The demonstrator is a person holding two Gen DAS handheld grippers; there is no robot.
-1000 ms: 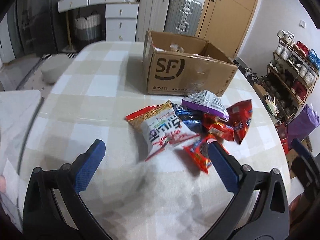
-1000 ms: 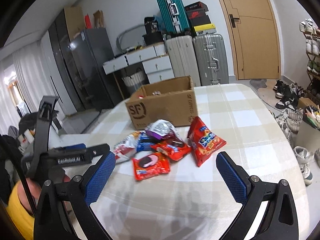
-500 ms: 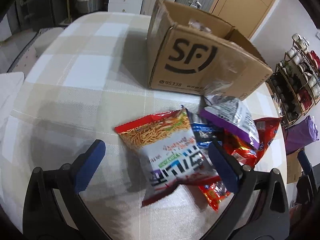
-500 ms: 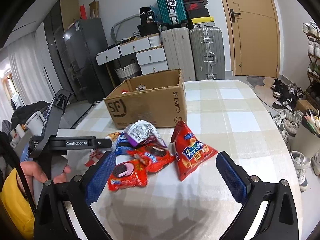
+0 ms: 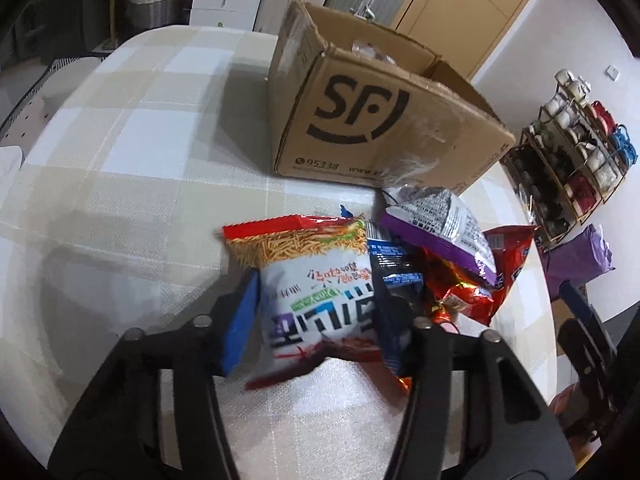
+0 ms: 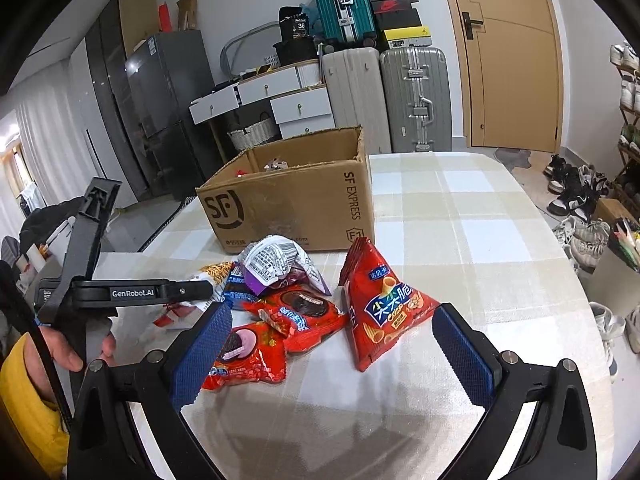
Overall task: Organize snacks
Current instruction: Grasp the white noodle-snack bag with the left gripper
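Left wrist view shows the left gripper (image 5: 316, 312) has dropped in from its wide hover, jaws now pinching the white-and-red noodle snack bag (image 5: 312, 280) at lower centre, crinkly and puffed, ready for the cardboard box (image 5: 360, 128) above; the right gripper (image 6: 332, 344) waits wide.

Suitcases (image 6: 384, 92) stand by a wooden door (image 6: 516, 52) — shoe rack (image 5: 576, 152) alongside

The left tool (image 5: 316, 316) clamped the white noodle-snack packet (image 5: 316, 280) on the checked counter (image 5: 132, 184). The cardboard box (image 5: 376, 120) stood open behind the snack pile (image 5: 452, 256).
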